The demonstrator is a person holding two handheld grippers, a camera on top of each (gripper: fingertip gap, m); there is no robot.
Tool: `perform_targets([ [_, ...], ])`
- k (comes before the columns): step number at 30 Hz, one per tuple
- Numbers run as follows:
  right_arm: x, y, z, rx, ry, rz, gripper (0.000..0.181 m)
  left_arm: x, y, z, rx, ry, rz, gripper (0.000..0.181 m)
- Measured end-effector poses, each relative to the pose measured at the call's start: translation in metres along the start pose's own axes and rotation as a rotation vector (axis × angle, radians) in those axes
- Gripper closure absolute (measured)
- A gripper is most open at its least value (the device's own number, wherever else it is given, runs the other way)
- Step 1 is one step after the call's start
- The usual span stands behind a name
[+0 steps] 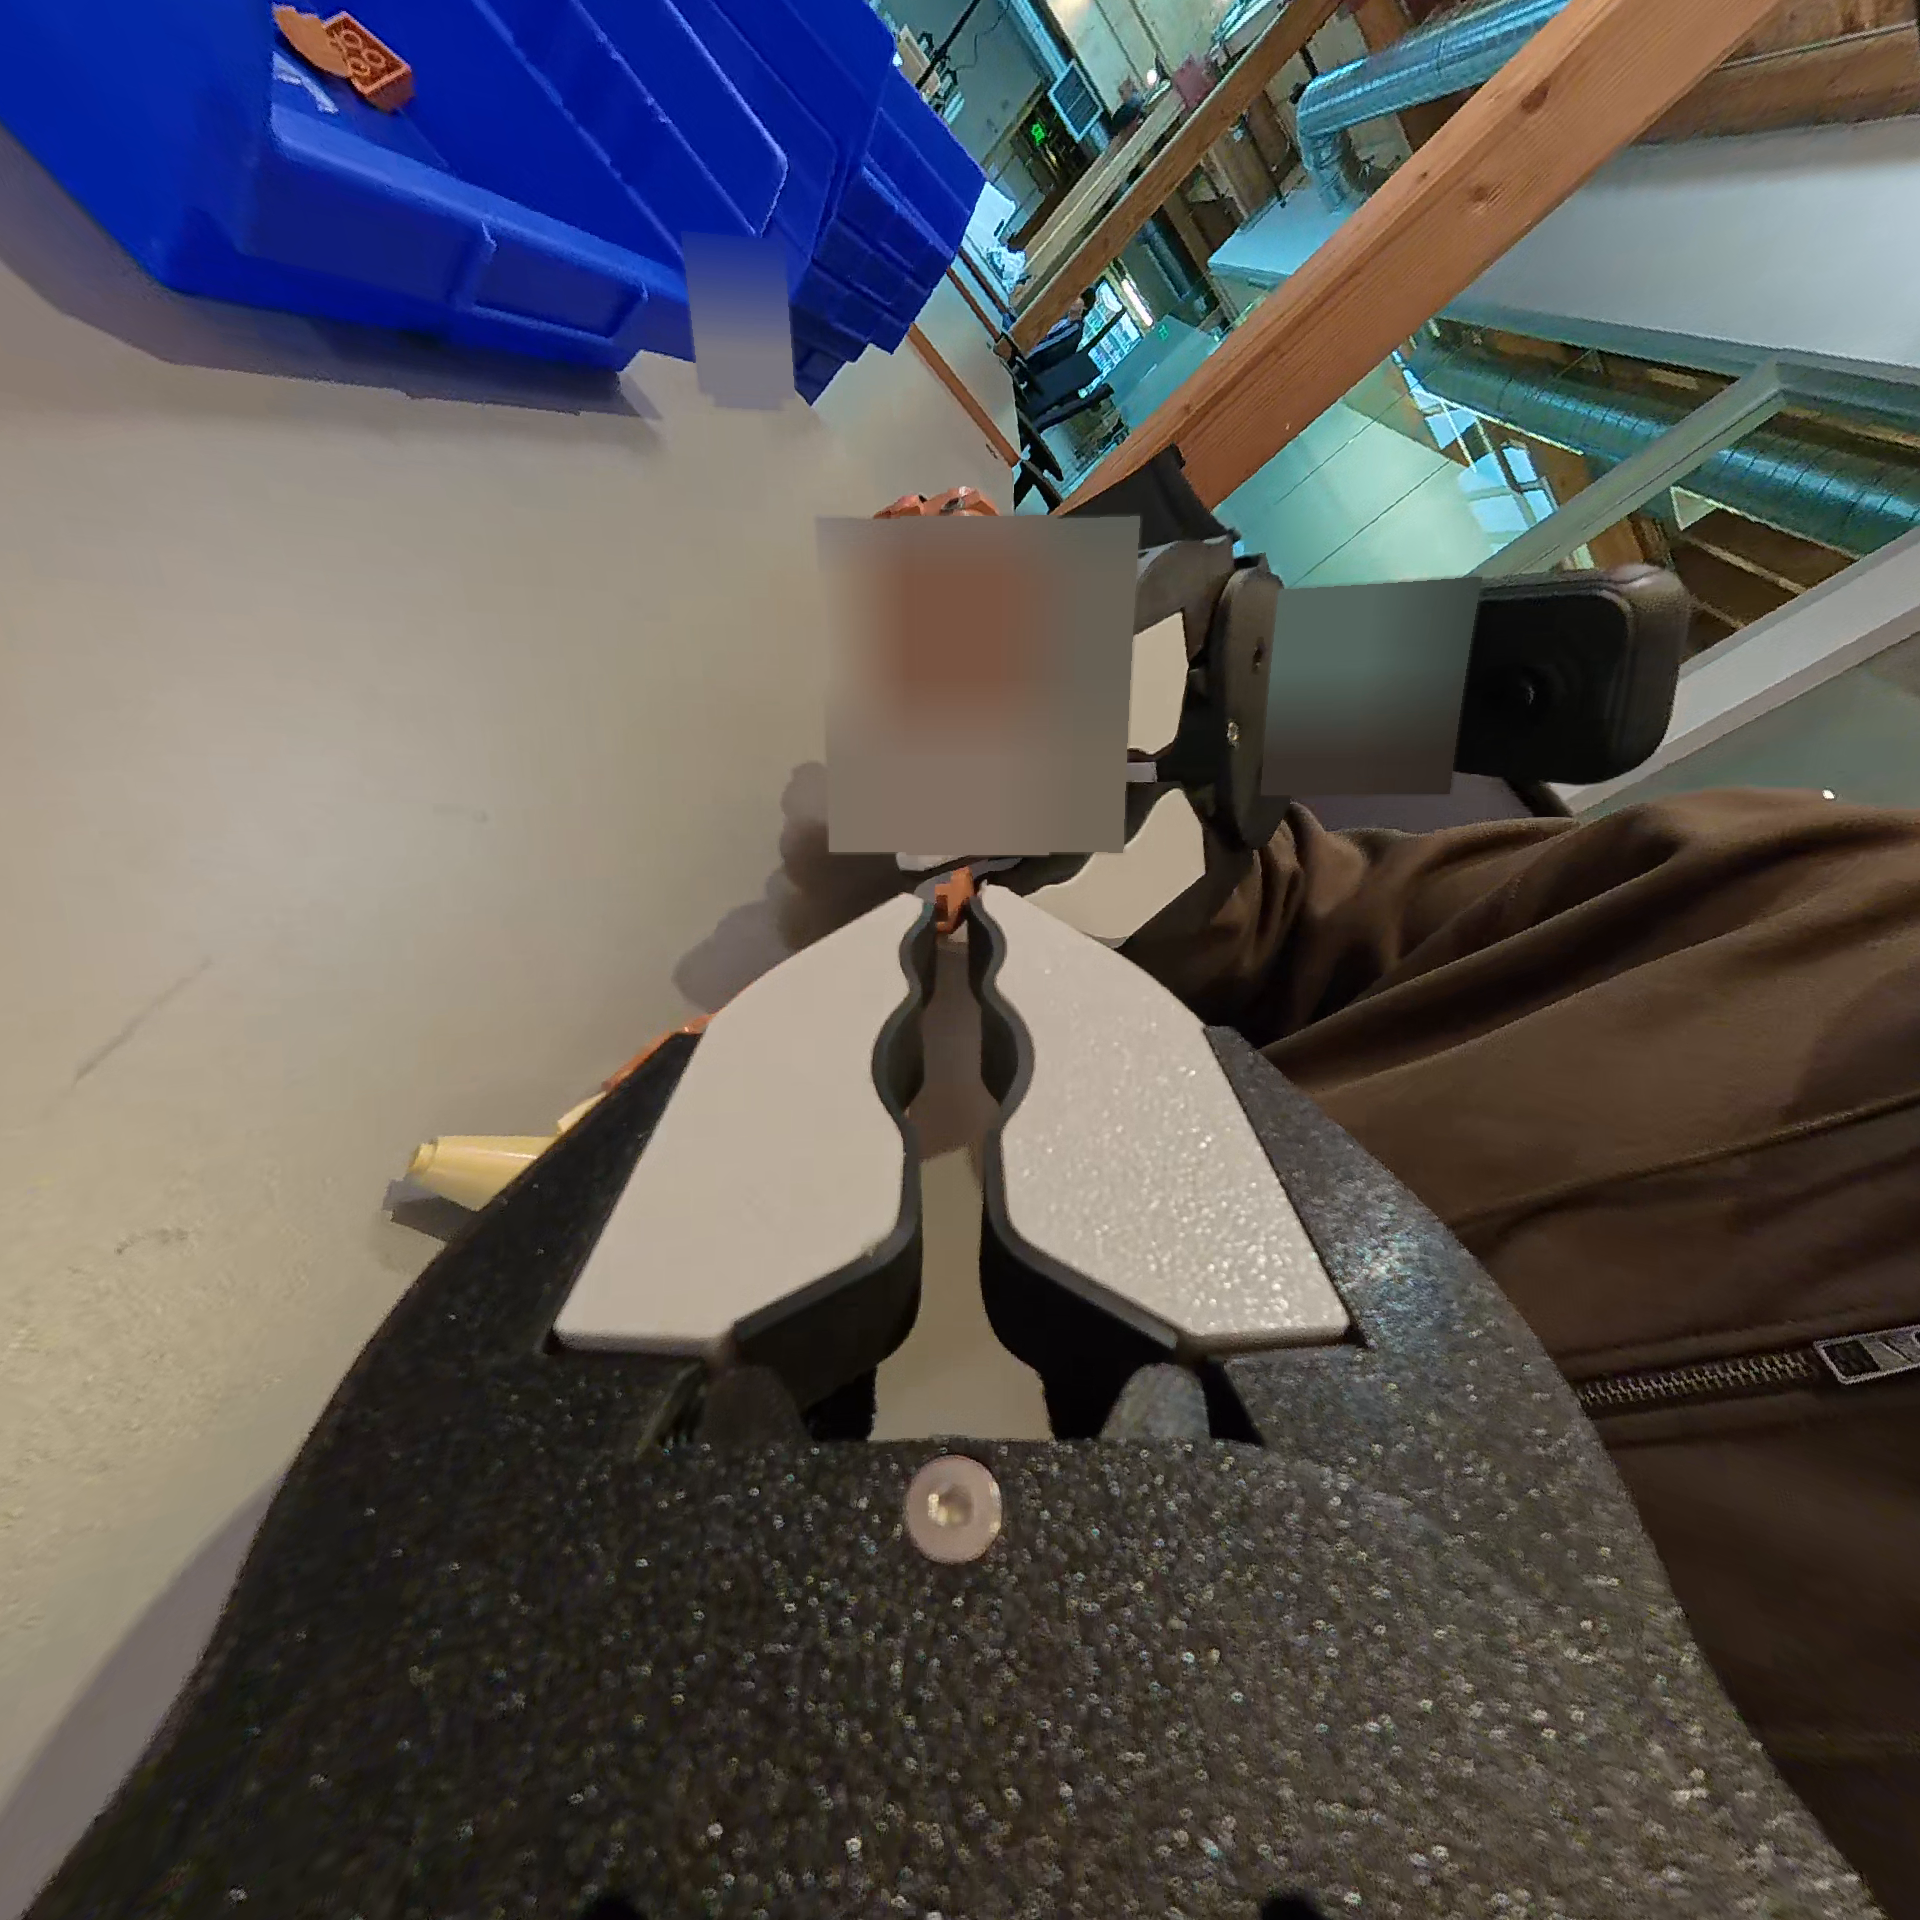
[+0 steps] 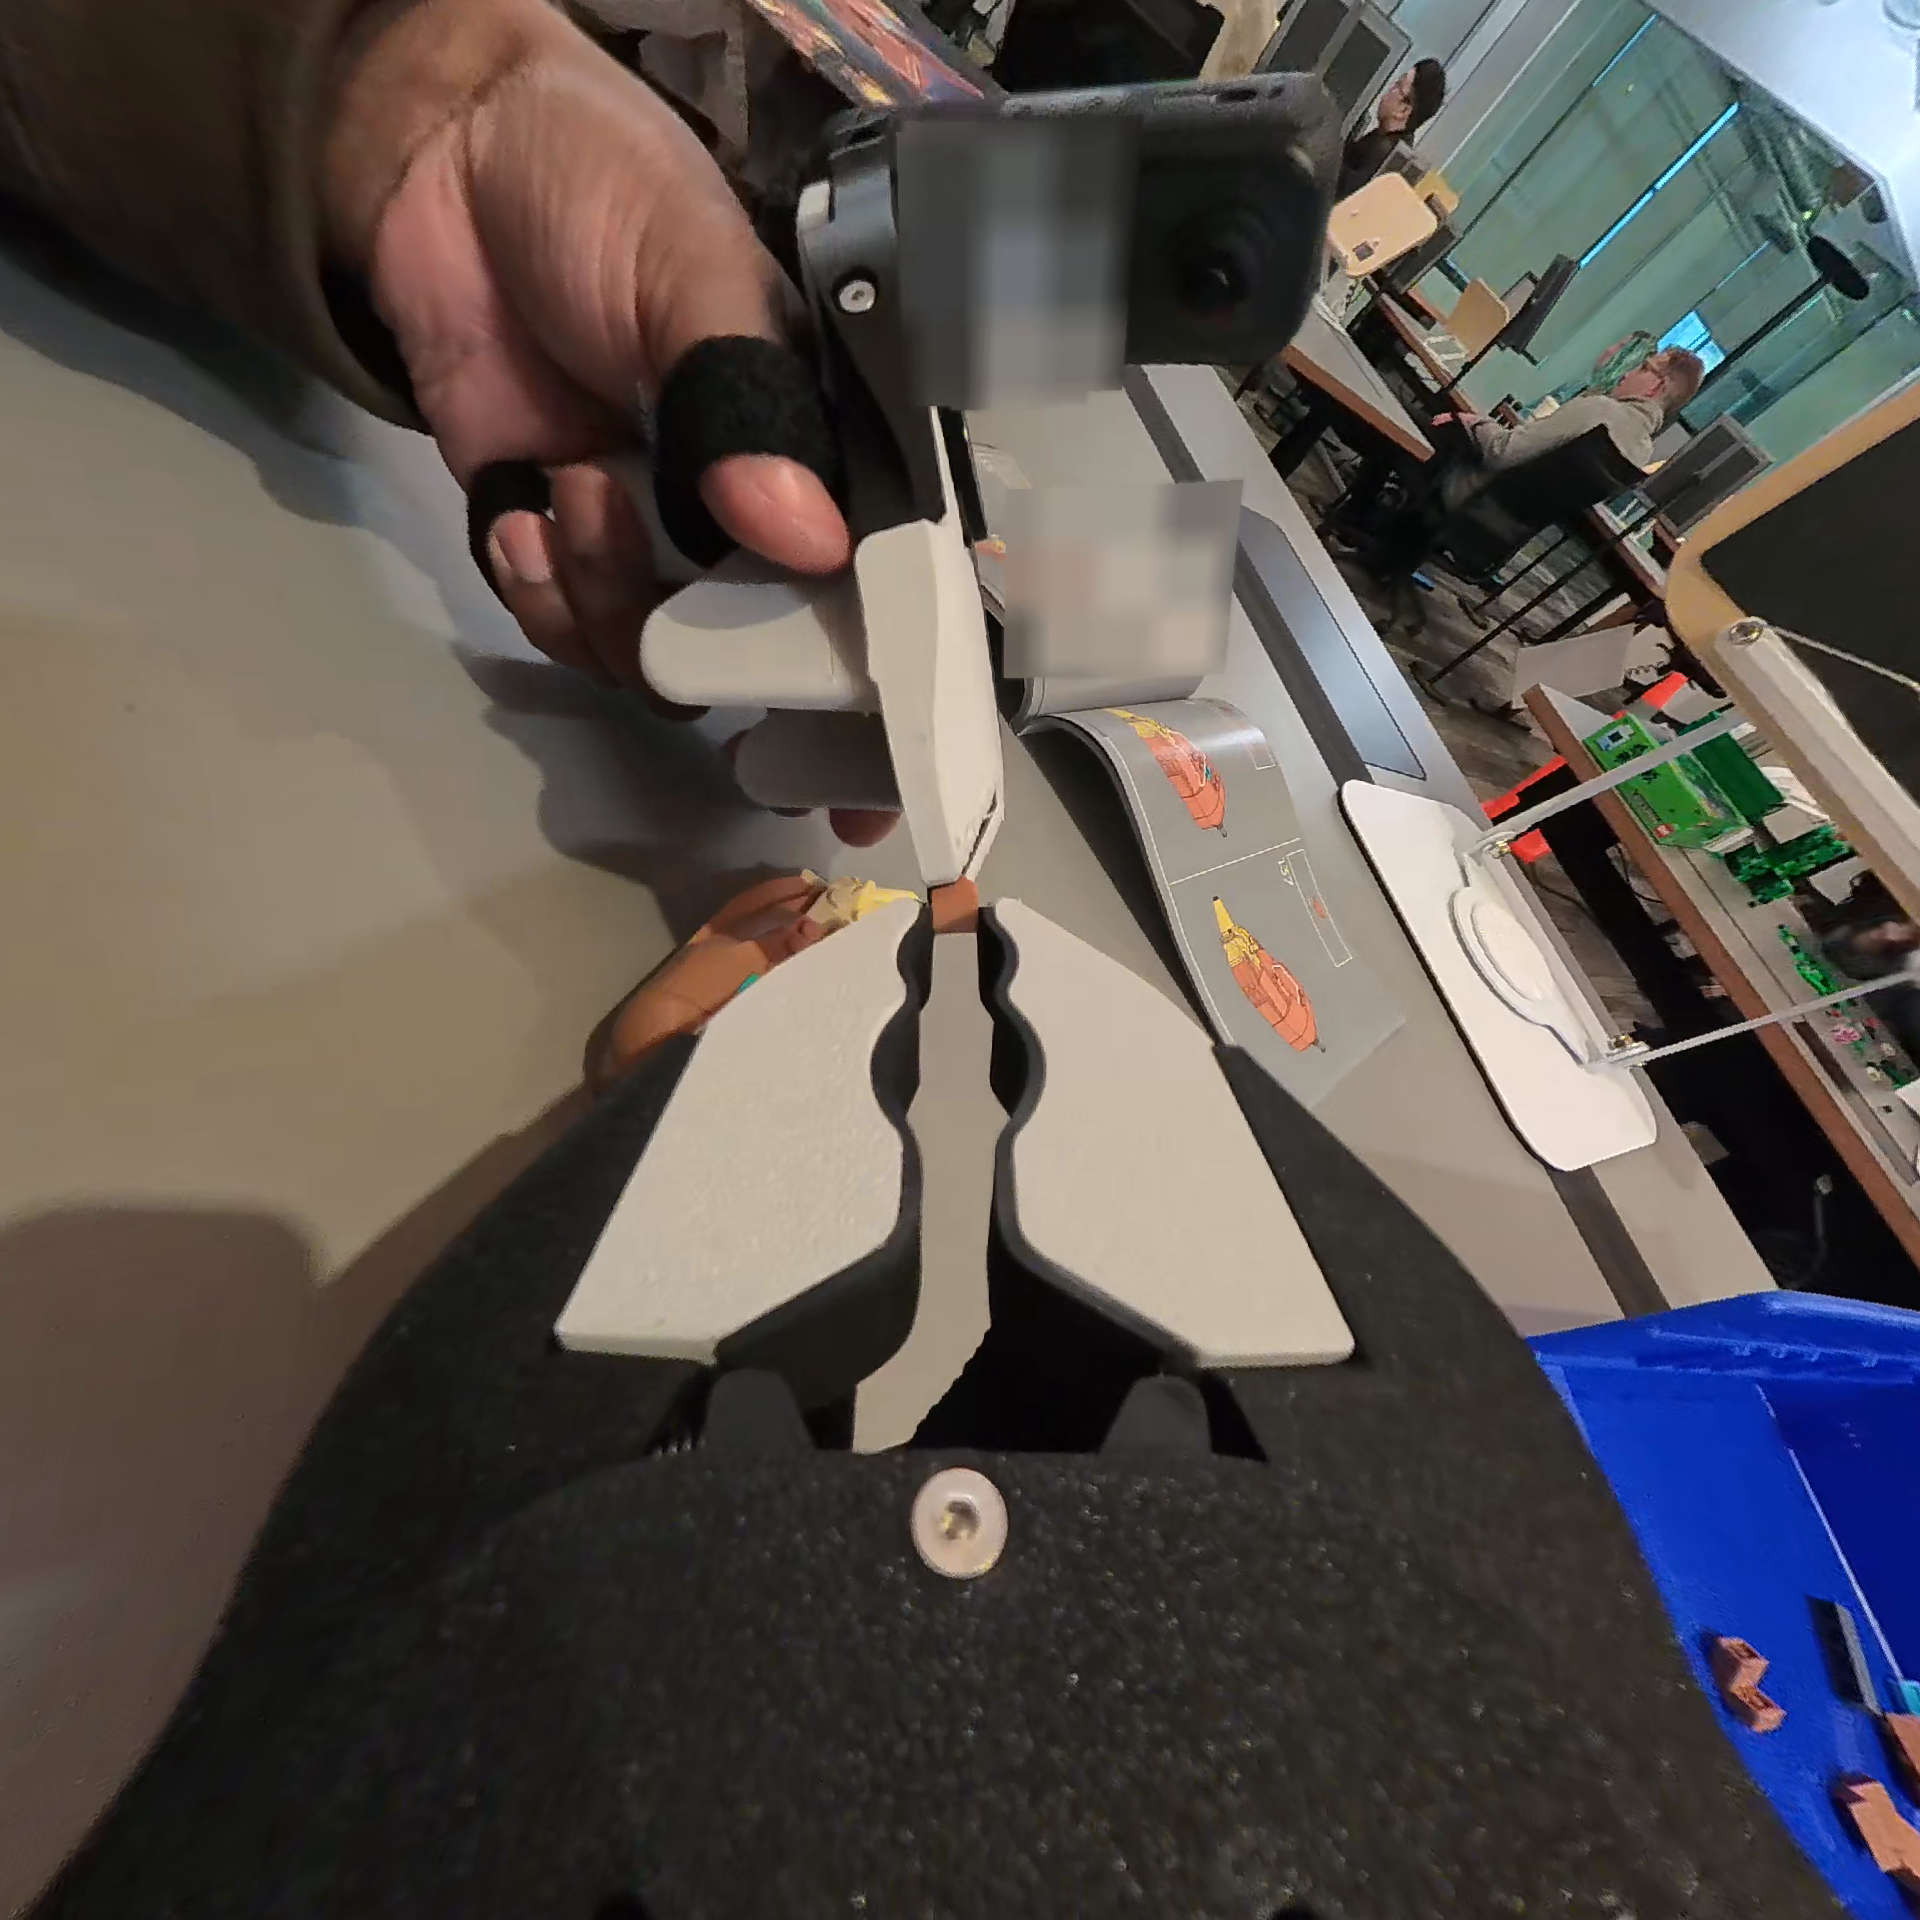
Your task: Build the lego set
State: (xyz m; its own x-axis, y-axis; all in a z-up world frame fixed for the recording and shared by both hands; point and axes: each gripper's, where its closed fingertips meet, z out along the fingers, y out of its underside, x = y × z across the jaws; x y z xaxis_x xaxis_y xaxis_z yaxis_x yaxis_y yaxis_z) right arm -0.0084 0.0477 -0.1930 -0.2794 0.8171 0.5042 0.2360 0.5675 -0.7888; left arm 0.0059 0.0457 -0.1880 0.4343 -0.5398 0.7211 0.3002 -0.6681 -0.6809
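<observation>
My left gripper [image 1: 951, 909] is shut on a small brown lego piece [image 1: 952, 902] at its fingertips. My right gripper [image 2: 954, 920] is shut on a small brown lego piece [image 2: 954, 906] too. The two grippers meet tip to tip; the left gripper [image 2: 951, 852] comes down from above in the right wrist view, held by a hand [image 2: 582, 312]. I cannot tell whether they hold one piece or two joined pieces. An orange-brown lego model [image 2: 727, 961] with a tan top lies on the table just left of the right gripper's tips. The right gripper's body [image 1: 1226, 686] shows past a blurred patch.
An open instruction booklet [image 2: 1236, 894] lies right of the tips. A blue bin [image 1: 436, 177] holds a brown brick [image 1: 369, 57]; it shows with several brown pieces [image 2: 1745, 1683] at lower right. A tan cone piece [image 1: 468, 1164] lies on the grey table [image 1: 260, 779]. A white pad [image 2: 1455, 935] sits near the table edge.
</observation>
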Motion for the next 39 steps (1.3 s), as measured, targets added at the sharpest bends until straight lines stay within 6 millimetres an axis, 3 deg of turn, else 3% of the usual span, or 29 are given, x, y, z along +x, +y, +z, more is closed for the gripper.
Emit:
perform_targets([
  [3, 0.009, 0.003, -0.006, -0.005, 0.006, 0.051, 0.173, -0.004, -0.008, -0.004, 0.043, -0.020, 0.014, 0.162],
  [6, 0.037, 0.016, -0.024, -0.051, 0.063, 0.093, 0.173, -0.009, -0.019, -0.017, 0.100, -0.071, 0.092, 0.160],
  [11, 0.123, 0.066, -0.091, -0.255, 0.187, 0.137, 0.173, -0.024, -0.023, -0.037, 0.110, -0.210, 0.271, 0.160],
  [14, 0.169, 0.097, -0.120, -0.410, 0.129, 0.182, 0.173, -0.030, -0.023, -0.039, 0.111, -0.238, 0.310, 0.160],
  [16, 0.193, 0.115, -0.124, -0.479, 0.055, 0.195, 0.173, -0.032, -0.022, -0.038, 0.096, -0.242, 0.318, 0.160],
  [19, 0.218, 0.141, -0.110, -0.574, -0.083, 0.153, 0.173, -0.038, -0.021, -0.039, 0.082, -0.283, 0.368, 0.160],
  [23, 0.227, 0.173, -0.074, -0.709, -0.283, 0.073, 0.173, -0.046, -0.022, -0.044, 0.085, -0.320, 0.403, 0.161],
  [29, 0.207, 0.207, -0.027, -0.834, -0.547, 0.045, 0.173, -0.045, -0.031, -0.052, 0.158, -0.279, 0.356, 0.165],
  [35, 0.196, 0.223, -0.016, -0.832, -0.613, 0.086, 0.173, -0.045, -0.031, -0.052, 0.158, -0.253, 0.336, 0.167],
  [39, 0.200, 0.231, -0.028, -0.884, -0.600, 0.081, 0.157, -0.045, -0.030, -0.051, 0.149, -0.254, 0.339, 0.167],
])
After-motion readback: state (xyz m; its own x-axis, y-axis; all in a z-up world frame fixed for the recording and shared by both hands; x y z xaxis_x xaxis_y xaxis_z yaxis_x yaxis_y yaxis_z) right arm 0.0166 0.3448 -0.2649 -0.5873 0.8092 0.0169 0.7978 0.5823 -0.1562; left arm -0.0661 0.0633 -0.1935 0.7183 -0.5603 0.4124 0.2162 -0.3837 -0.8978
